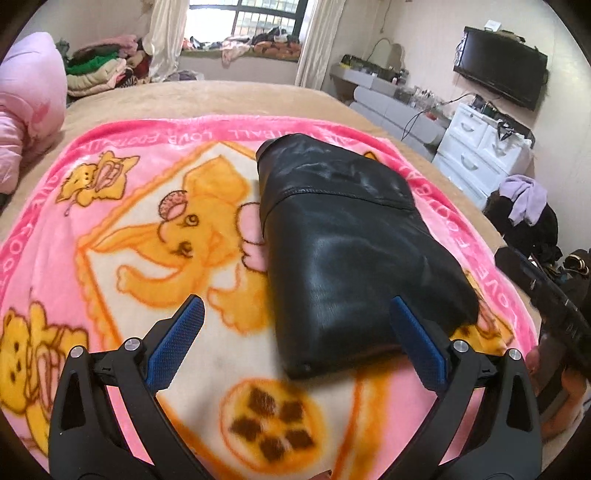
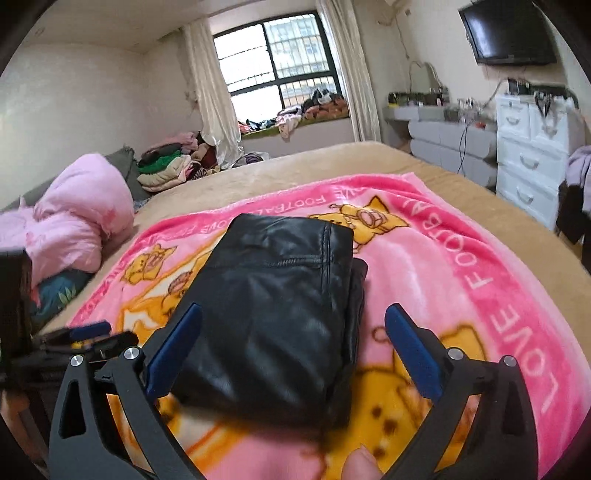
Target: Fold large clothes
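Note:
A black leather garment point(image 1: 343, 236) lies folded into a compact rectangle on a pink cartoon blanket point(image 1: 147, 229) spread over the bed. In the left wrist view my left gripper point(image 1: 295, 301) is open, its blue pads wide apart just short of the garment's near edge, the right pad by the near right corner. The right wrist view shows the same folded garment point(image 2: 280, 295) on the blanket point(image 2: 443, 266). My right gripper point(image 2: 293, 308) is open over its near end, and neither pad presses on it. A blue pad of the left gripper point(image 2: 88, 328) shows at that view's left edge.
A bunched pink quilt point(image 2: 74, 214) lies at the bed's left side, with a stack of folded clothes point(image 2: 166, 170) behind it. White drawers point(image 2: 532, 155) and a wall TV point(image 2: 509, 33) stand to the right. A fingertip point(image 2: 360, 461) shows at the bottom edge.

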`<state>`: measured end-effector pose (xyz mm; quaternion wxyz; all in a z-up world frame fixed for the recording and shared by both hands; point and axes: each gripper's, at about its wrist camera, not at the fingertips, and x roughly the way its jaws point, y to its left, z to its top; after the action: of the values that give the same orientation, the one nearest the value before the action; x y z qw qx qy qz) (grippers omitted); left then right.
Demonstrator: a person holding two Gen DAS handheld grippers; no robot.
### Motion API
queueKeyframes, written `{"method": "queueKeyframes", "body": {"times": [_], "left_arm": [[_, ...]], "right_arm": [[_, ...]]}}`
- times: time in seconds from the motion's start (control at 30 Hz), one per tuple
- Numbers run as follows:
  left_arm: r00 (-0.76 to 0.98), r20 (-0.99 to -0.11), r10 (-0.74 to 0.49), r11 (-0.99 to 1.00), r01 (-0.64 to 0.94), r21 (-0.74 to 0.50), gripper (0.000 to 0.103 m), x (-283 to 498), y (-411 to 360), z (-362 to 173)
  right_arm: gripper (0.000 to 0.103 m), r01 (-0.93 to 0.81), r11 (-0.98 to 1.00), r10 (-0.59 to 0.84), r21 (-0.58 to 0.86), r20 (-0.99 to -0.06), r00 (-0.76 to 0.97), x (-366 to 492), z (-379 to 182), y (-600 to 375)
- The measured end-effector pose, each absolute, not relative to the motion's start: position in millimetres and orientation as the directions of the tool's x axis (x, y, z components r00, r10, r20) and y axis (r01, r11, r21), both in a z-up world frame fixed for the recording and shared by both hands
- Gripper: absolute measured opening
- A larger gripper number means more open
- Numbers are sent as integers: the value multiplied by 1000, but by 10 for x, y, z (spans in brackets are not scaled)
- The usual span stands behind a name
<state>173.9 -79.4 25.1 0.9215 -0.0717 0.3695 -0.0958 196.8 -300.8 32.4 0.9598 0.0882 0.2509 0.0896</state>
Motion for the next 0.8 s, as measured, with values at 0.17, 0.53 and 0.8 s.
{"method": "queueKeyframes", "body": {"times": [0.17, 0.53, 0.8], "left_arm": [[728, -648, -224, 972, 116, -206, 94, 1474, -748, 243], [706, -678, -205, 975, 86, -206, 94, 1087, -636, 51], [710, -678, -190, 978, 79, -191, 94, 993, -624, 82]], "right_arm": [[98, -112, 987, 148, 113, -396, 906, 1491, 347, -2849], [99, -67, 997, 74, 32, -494, 866, 986, 29, -2648], [99, -51, 998, 63, 37, -513, 856, 906, 25, -2621]]}}
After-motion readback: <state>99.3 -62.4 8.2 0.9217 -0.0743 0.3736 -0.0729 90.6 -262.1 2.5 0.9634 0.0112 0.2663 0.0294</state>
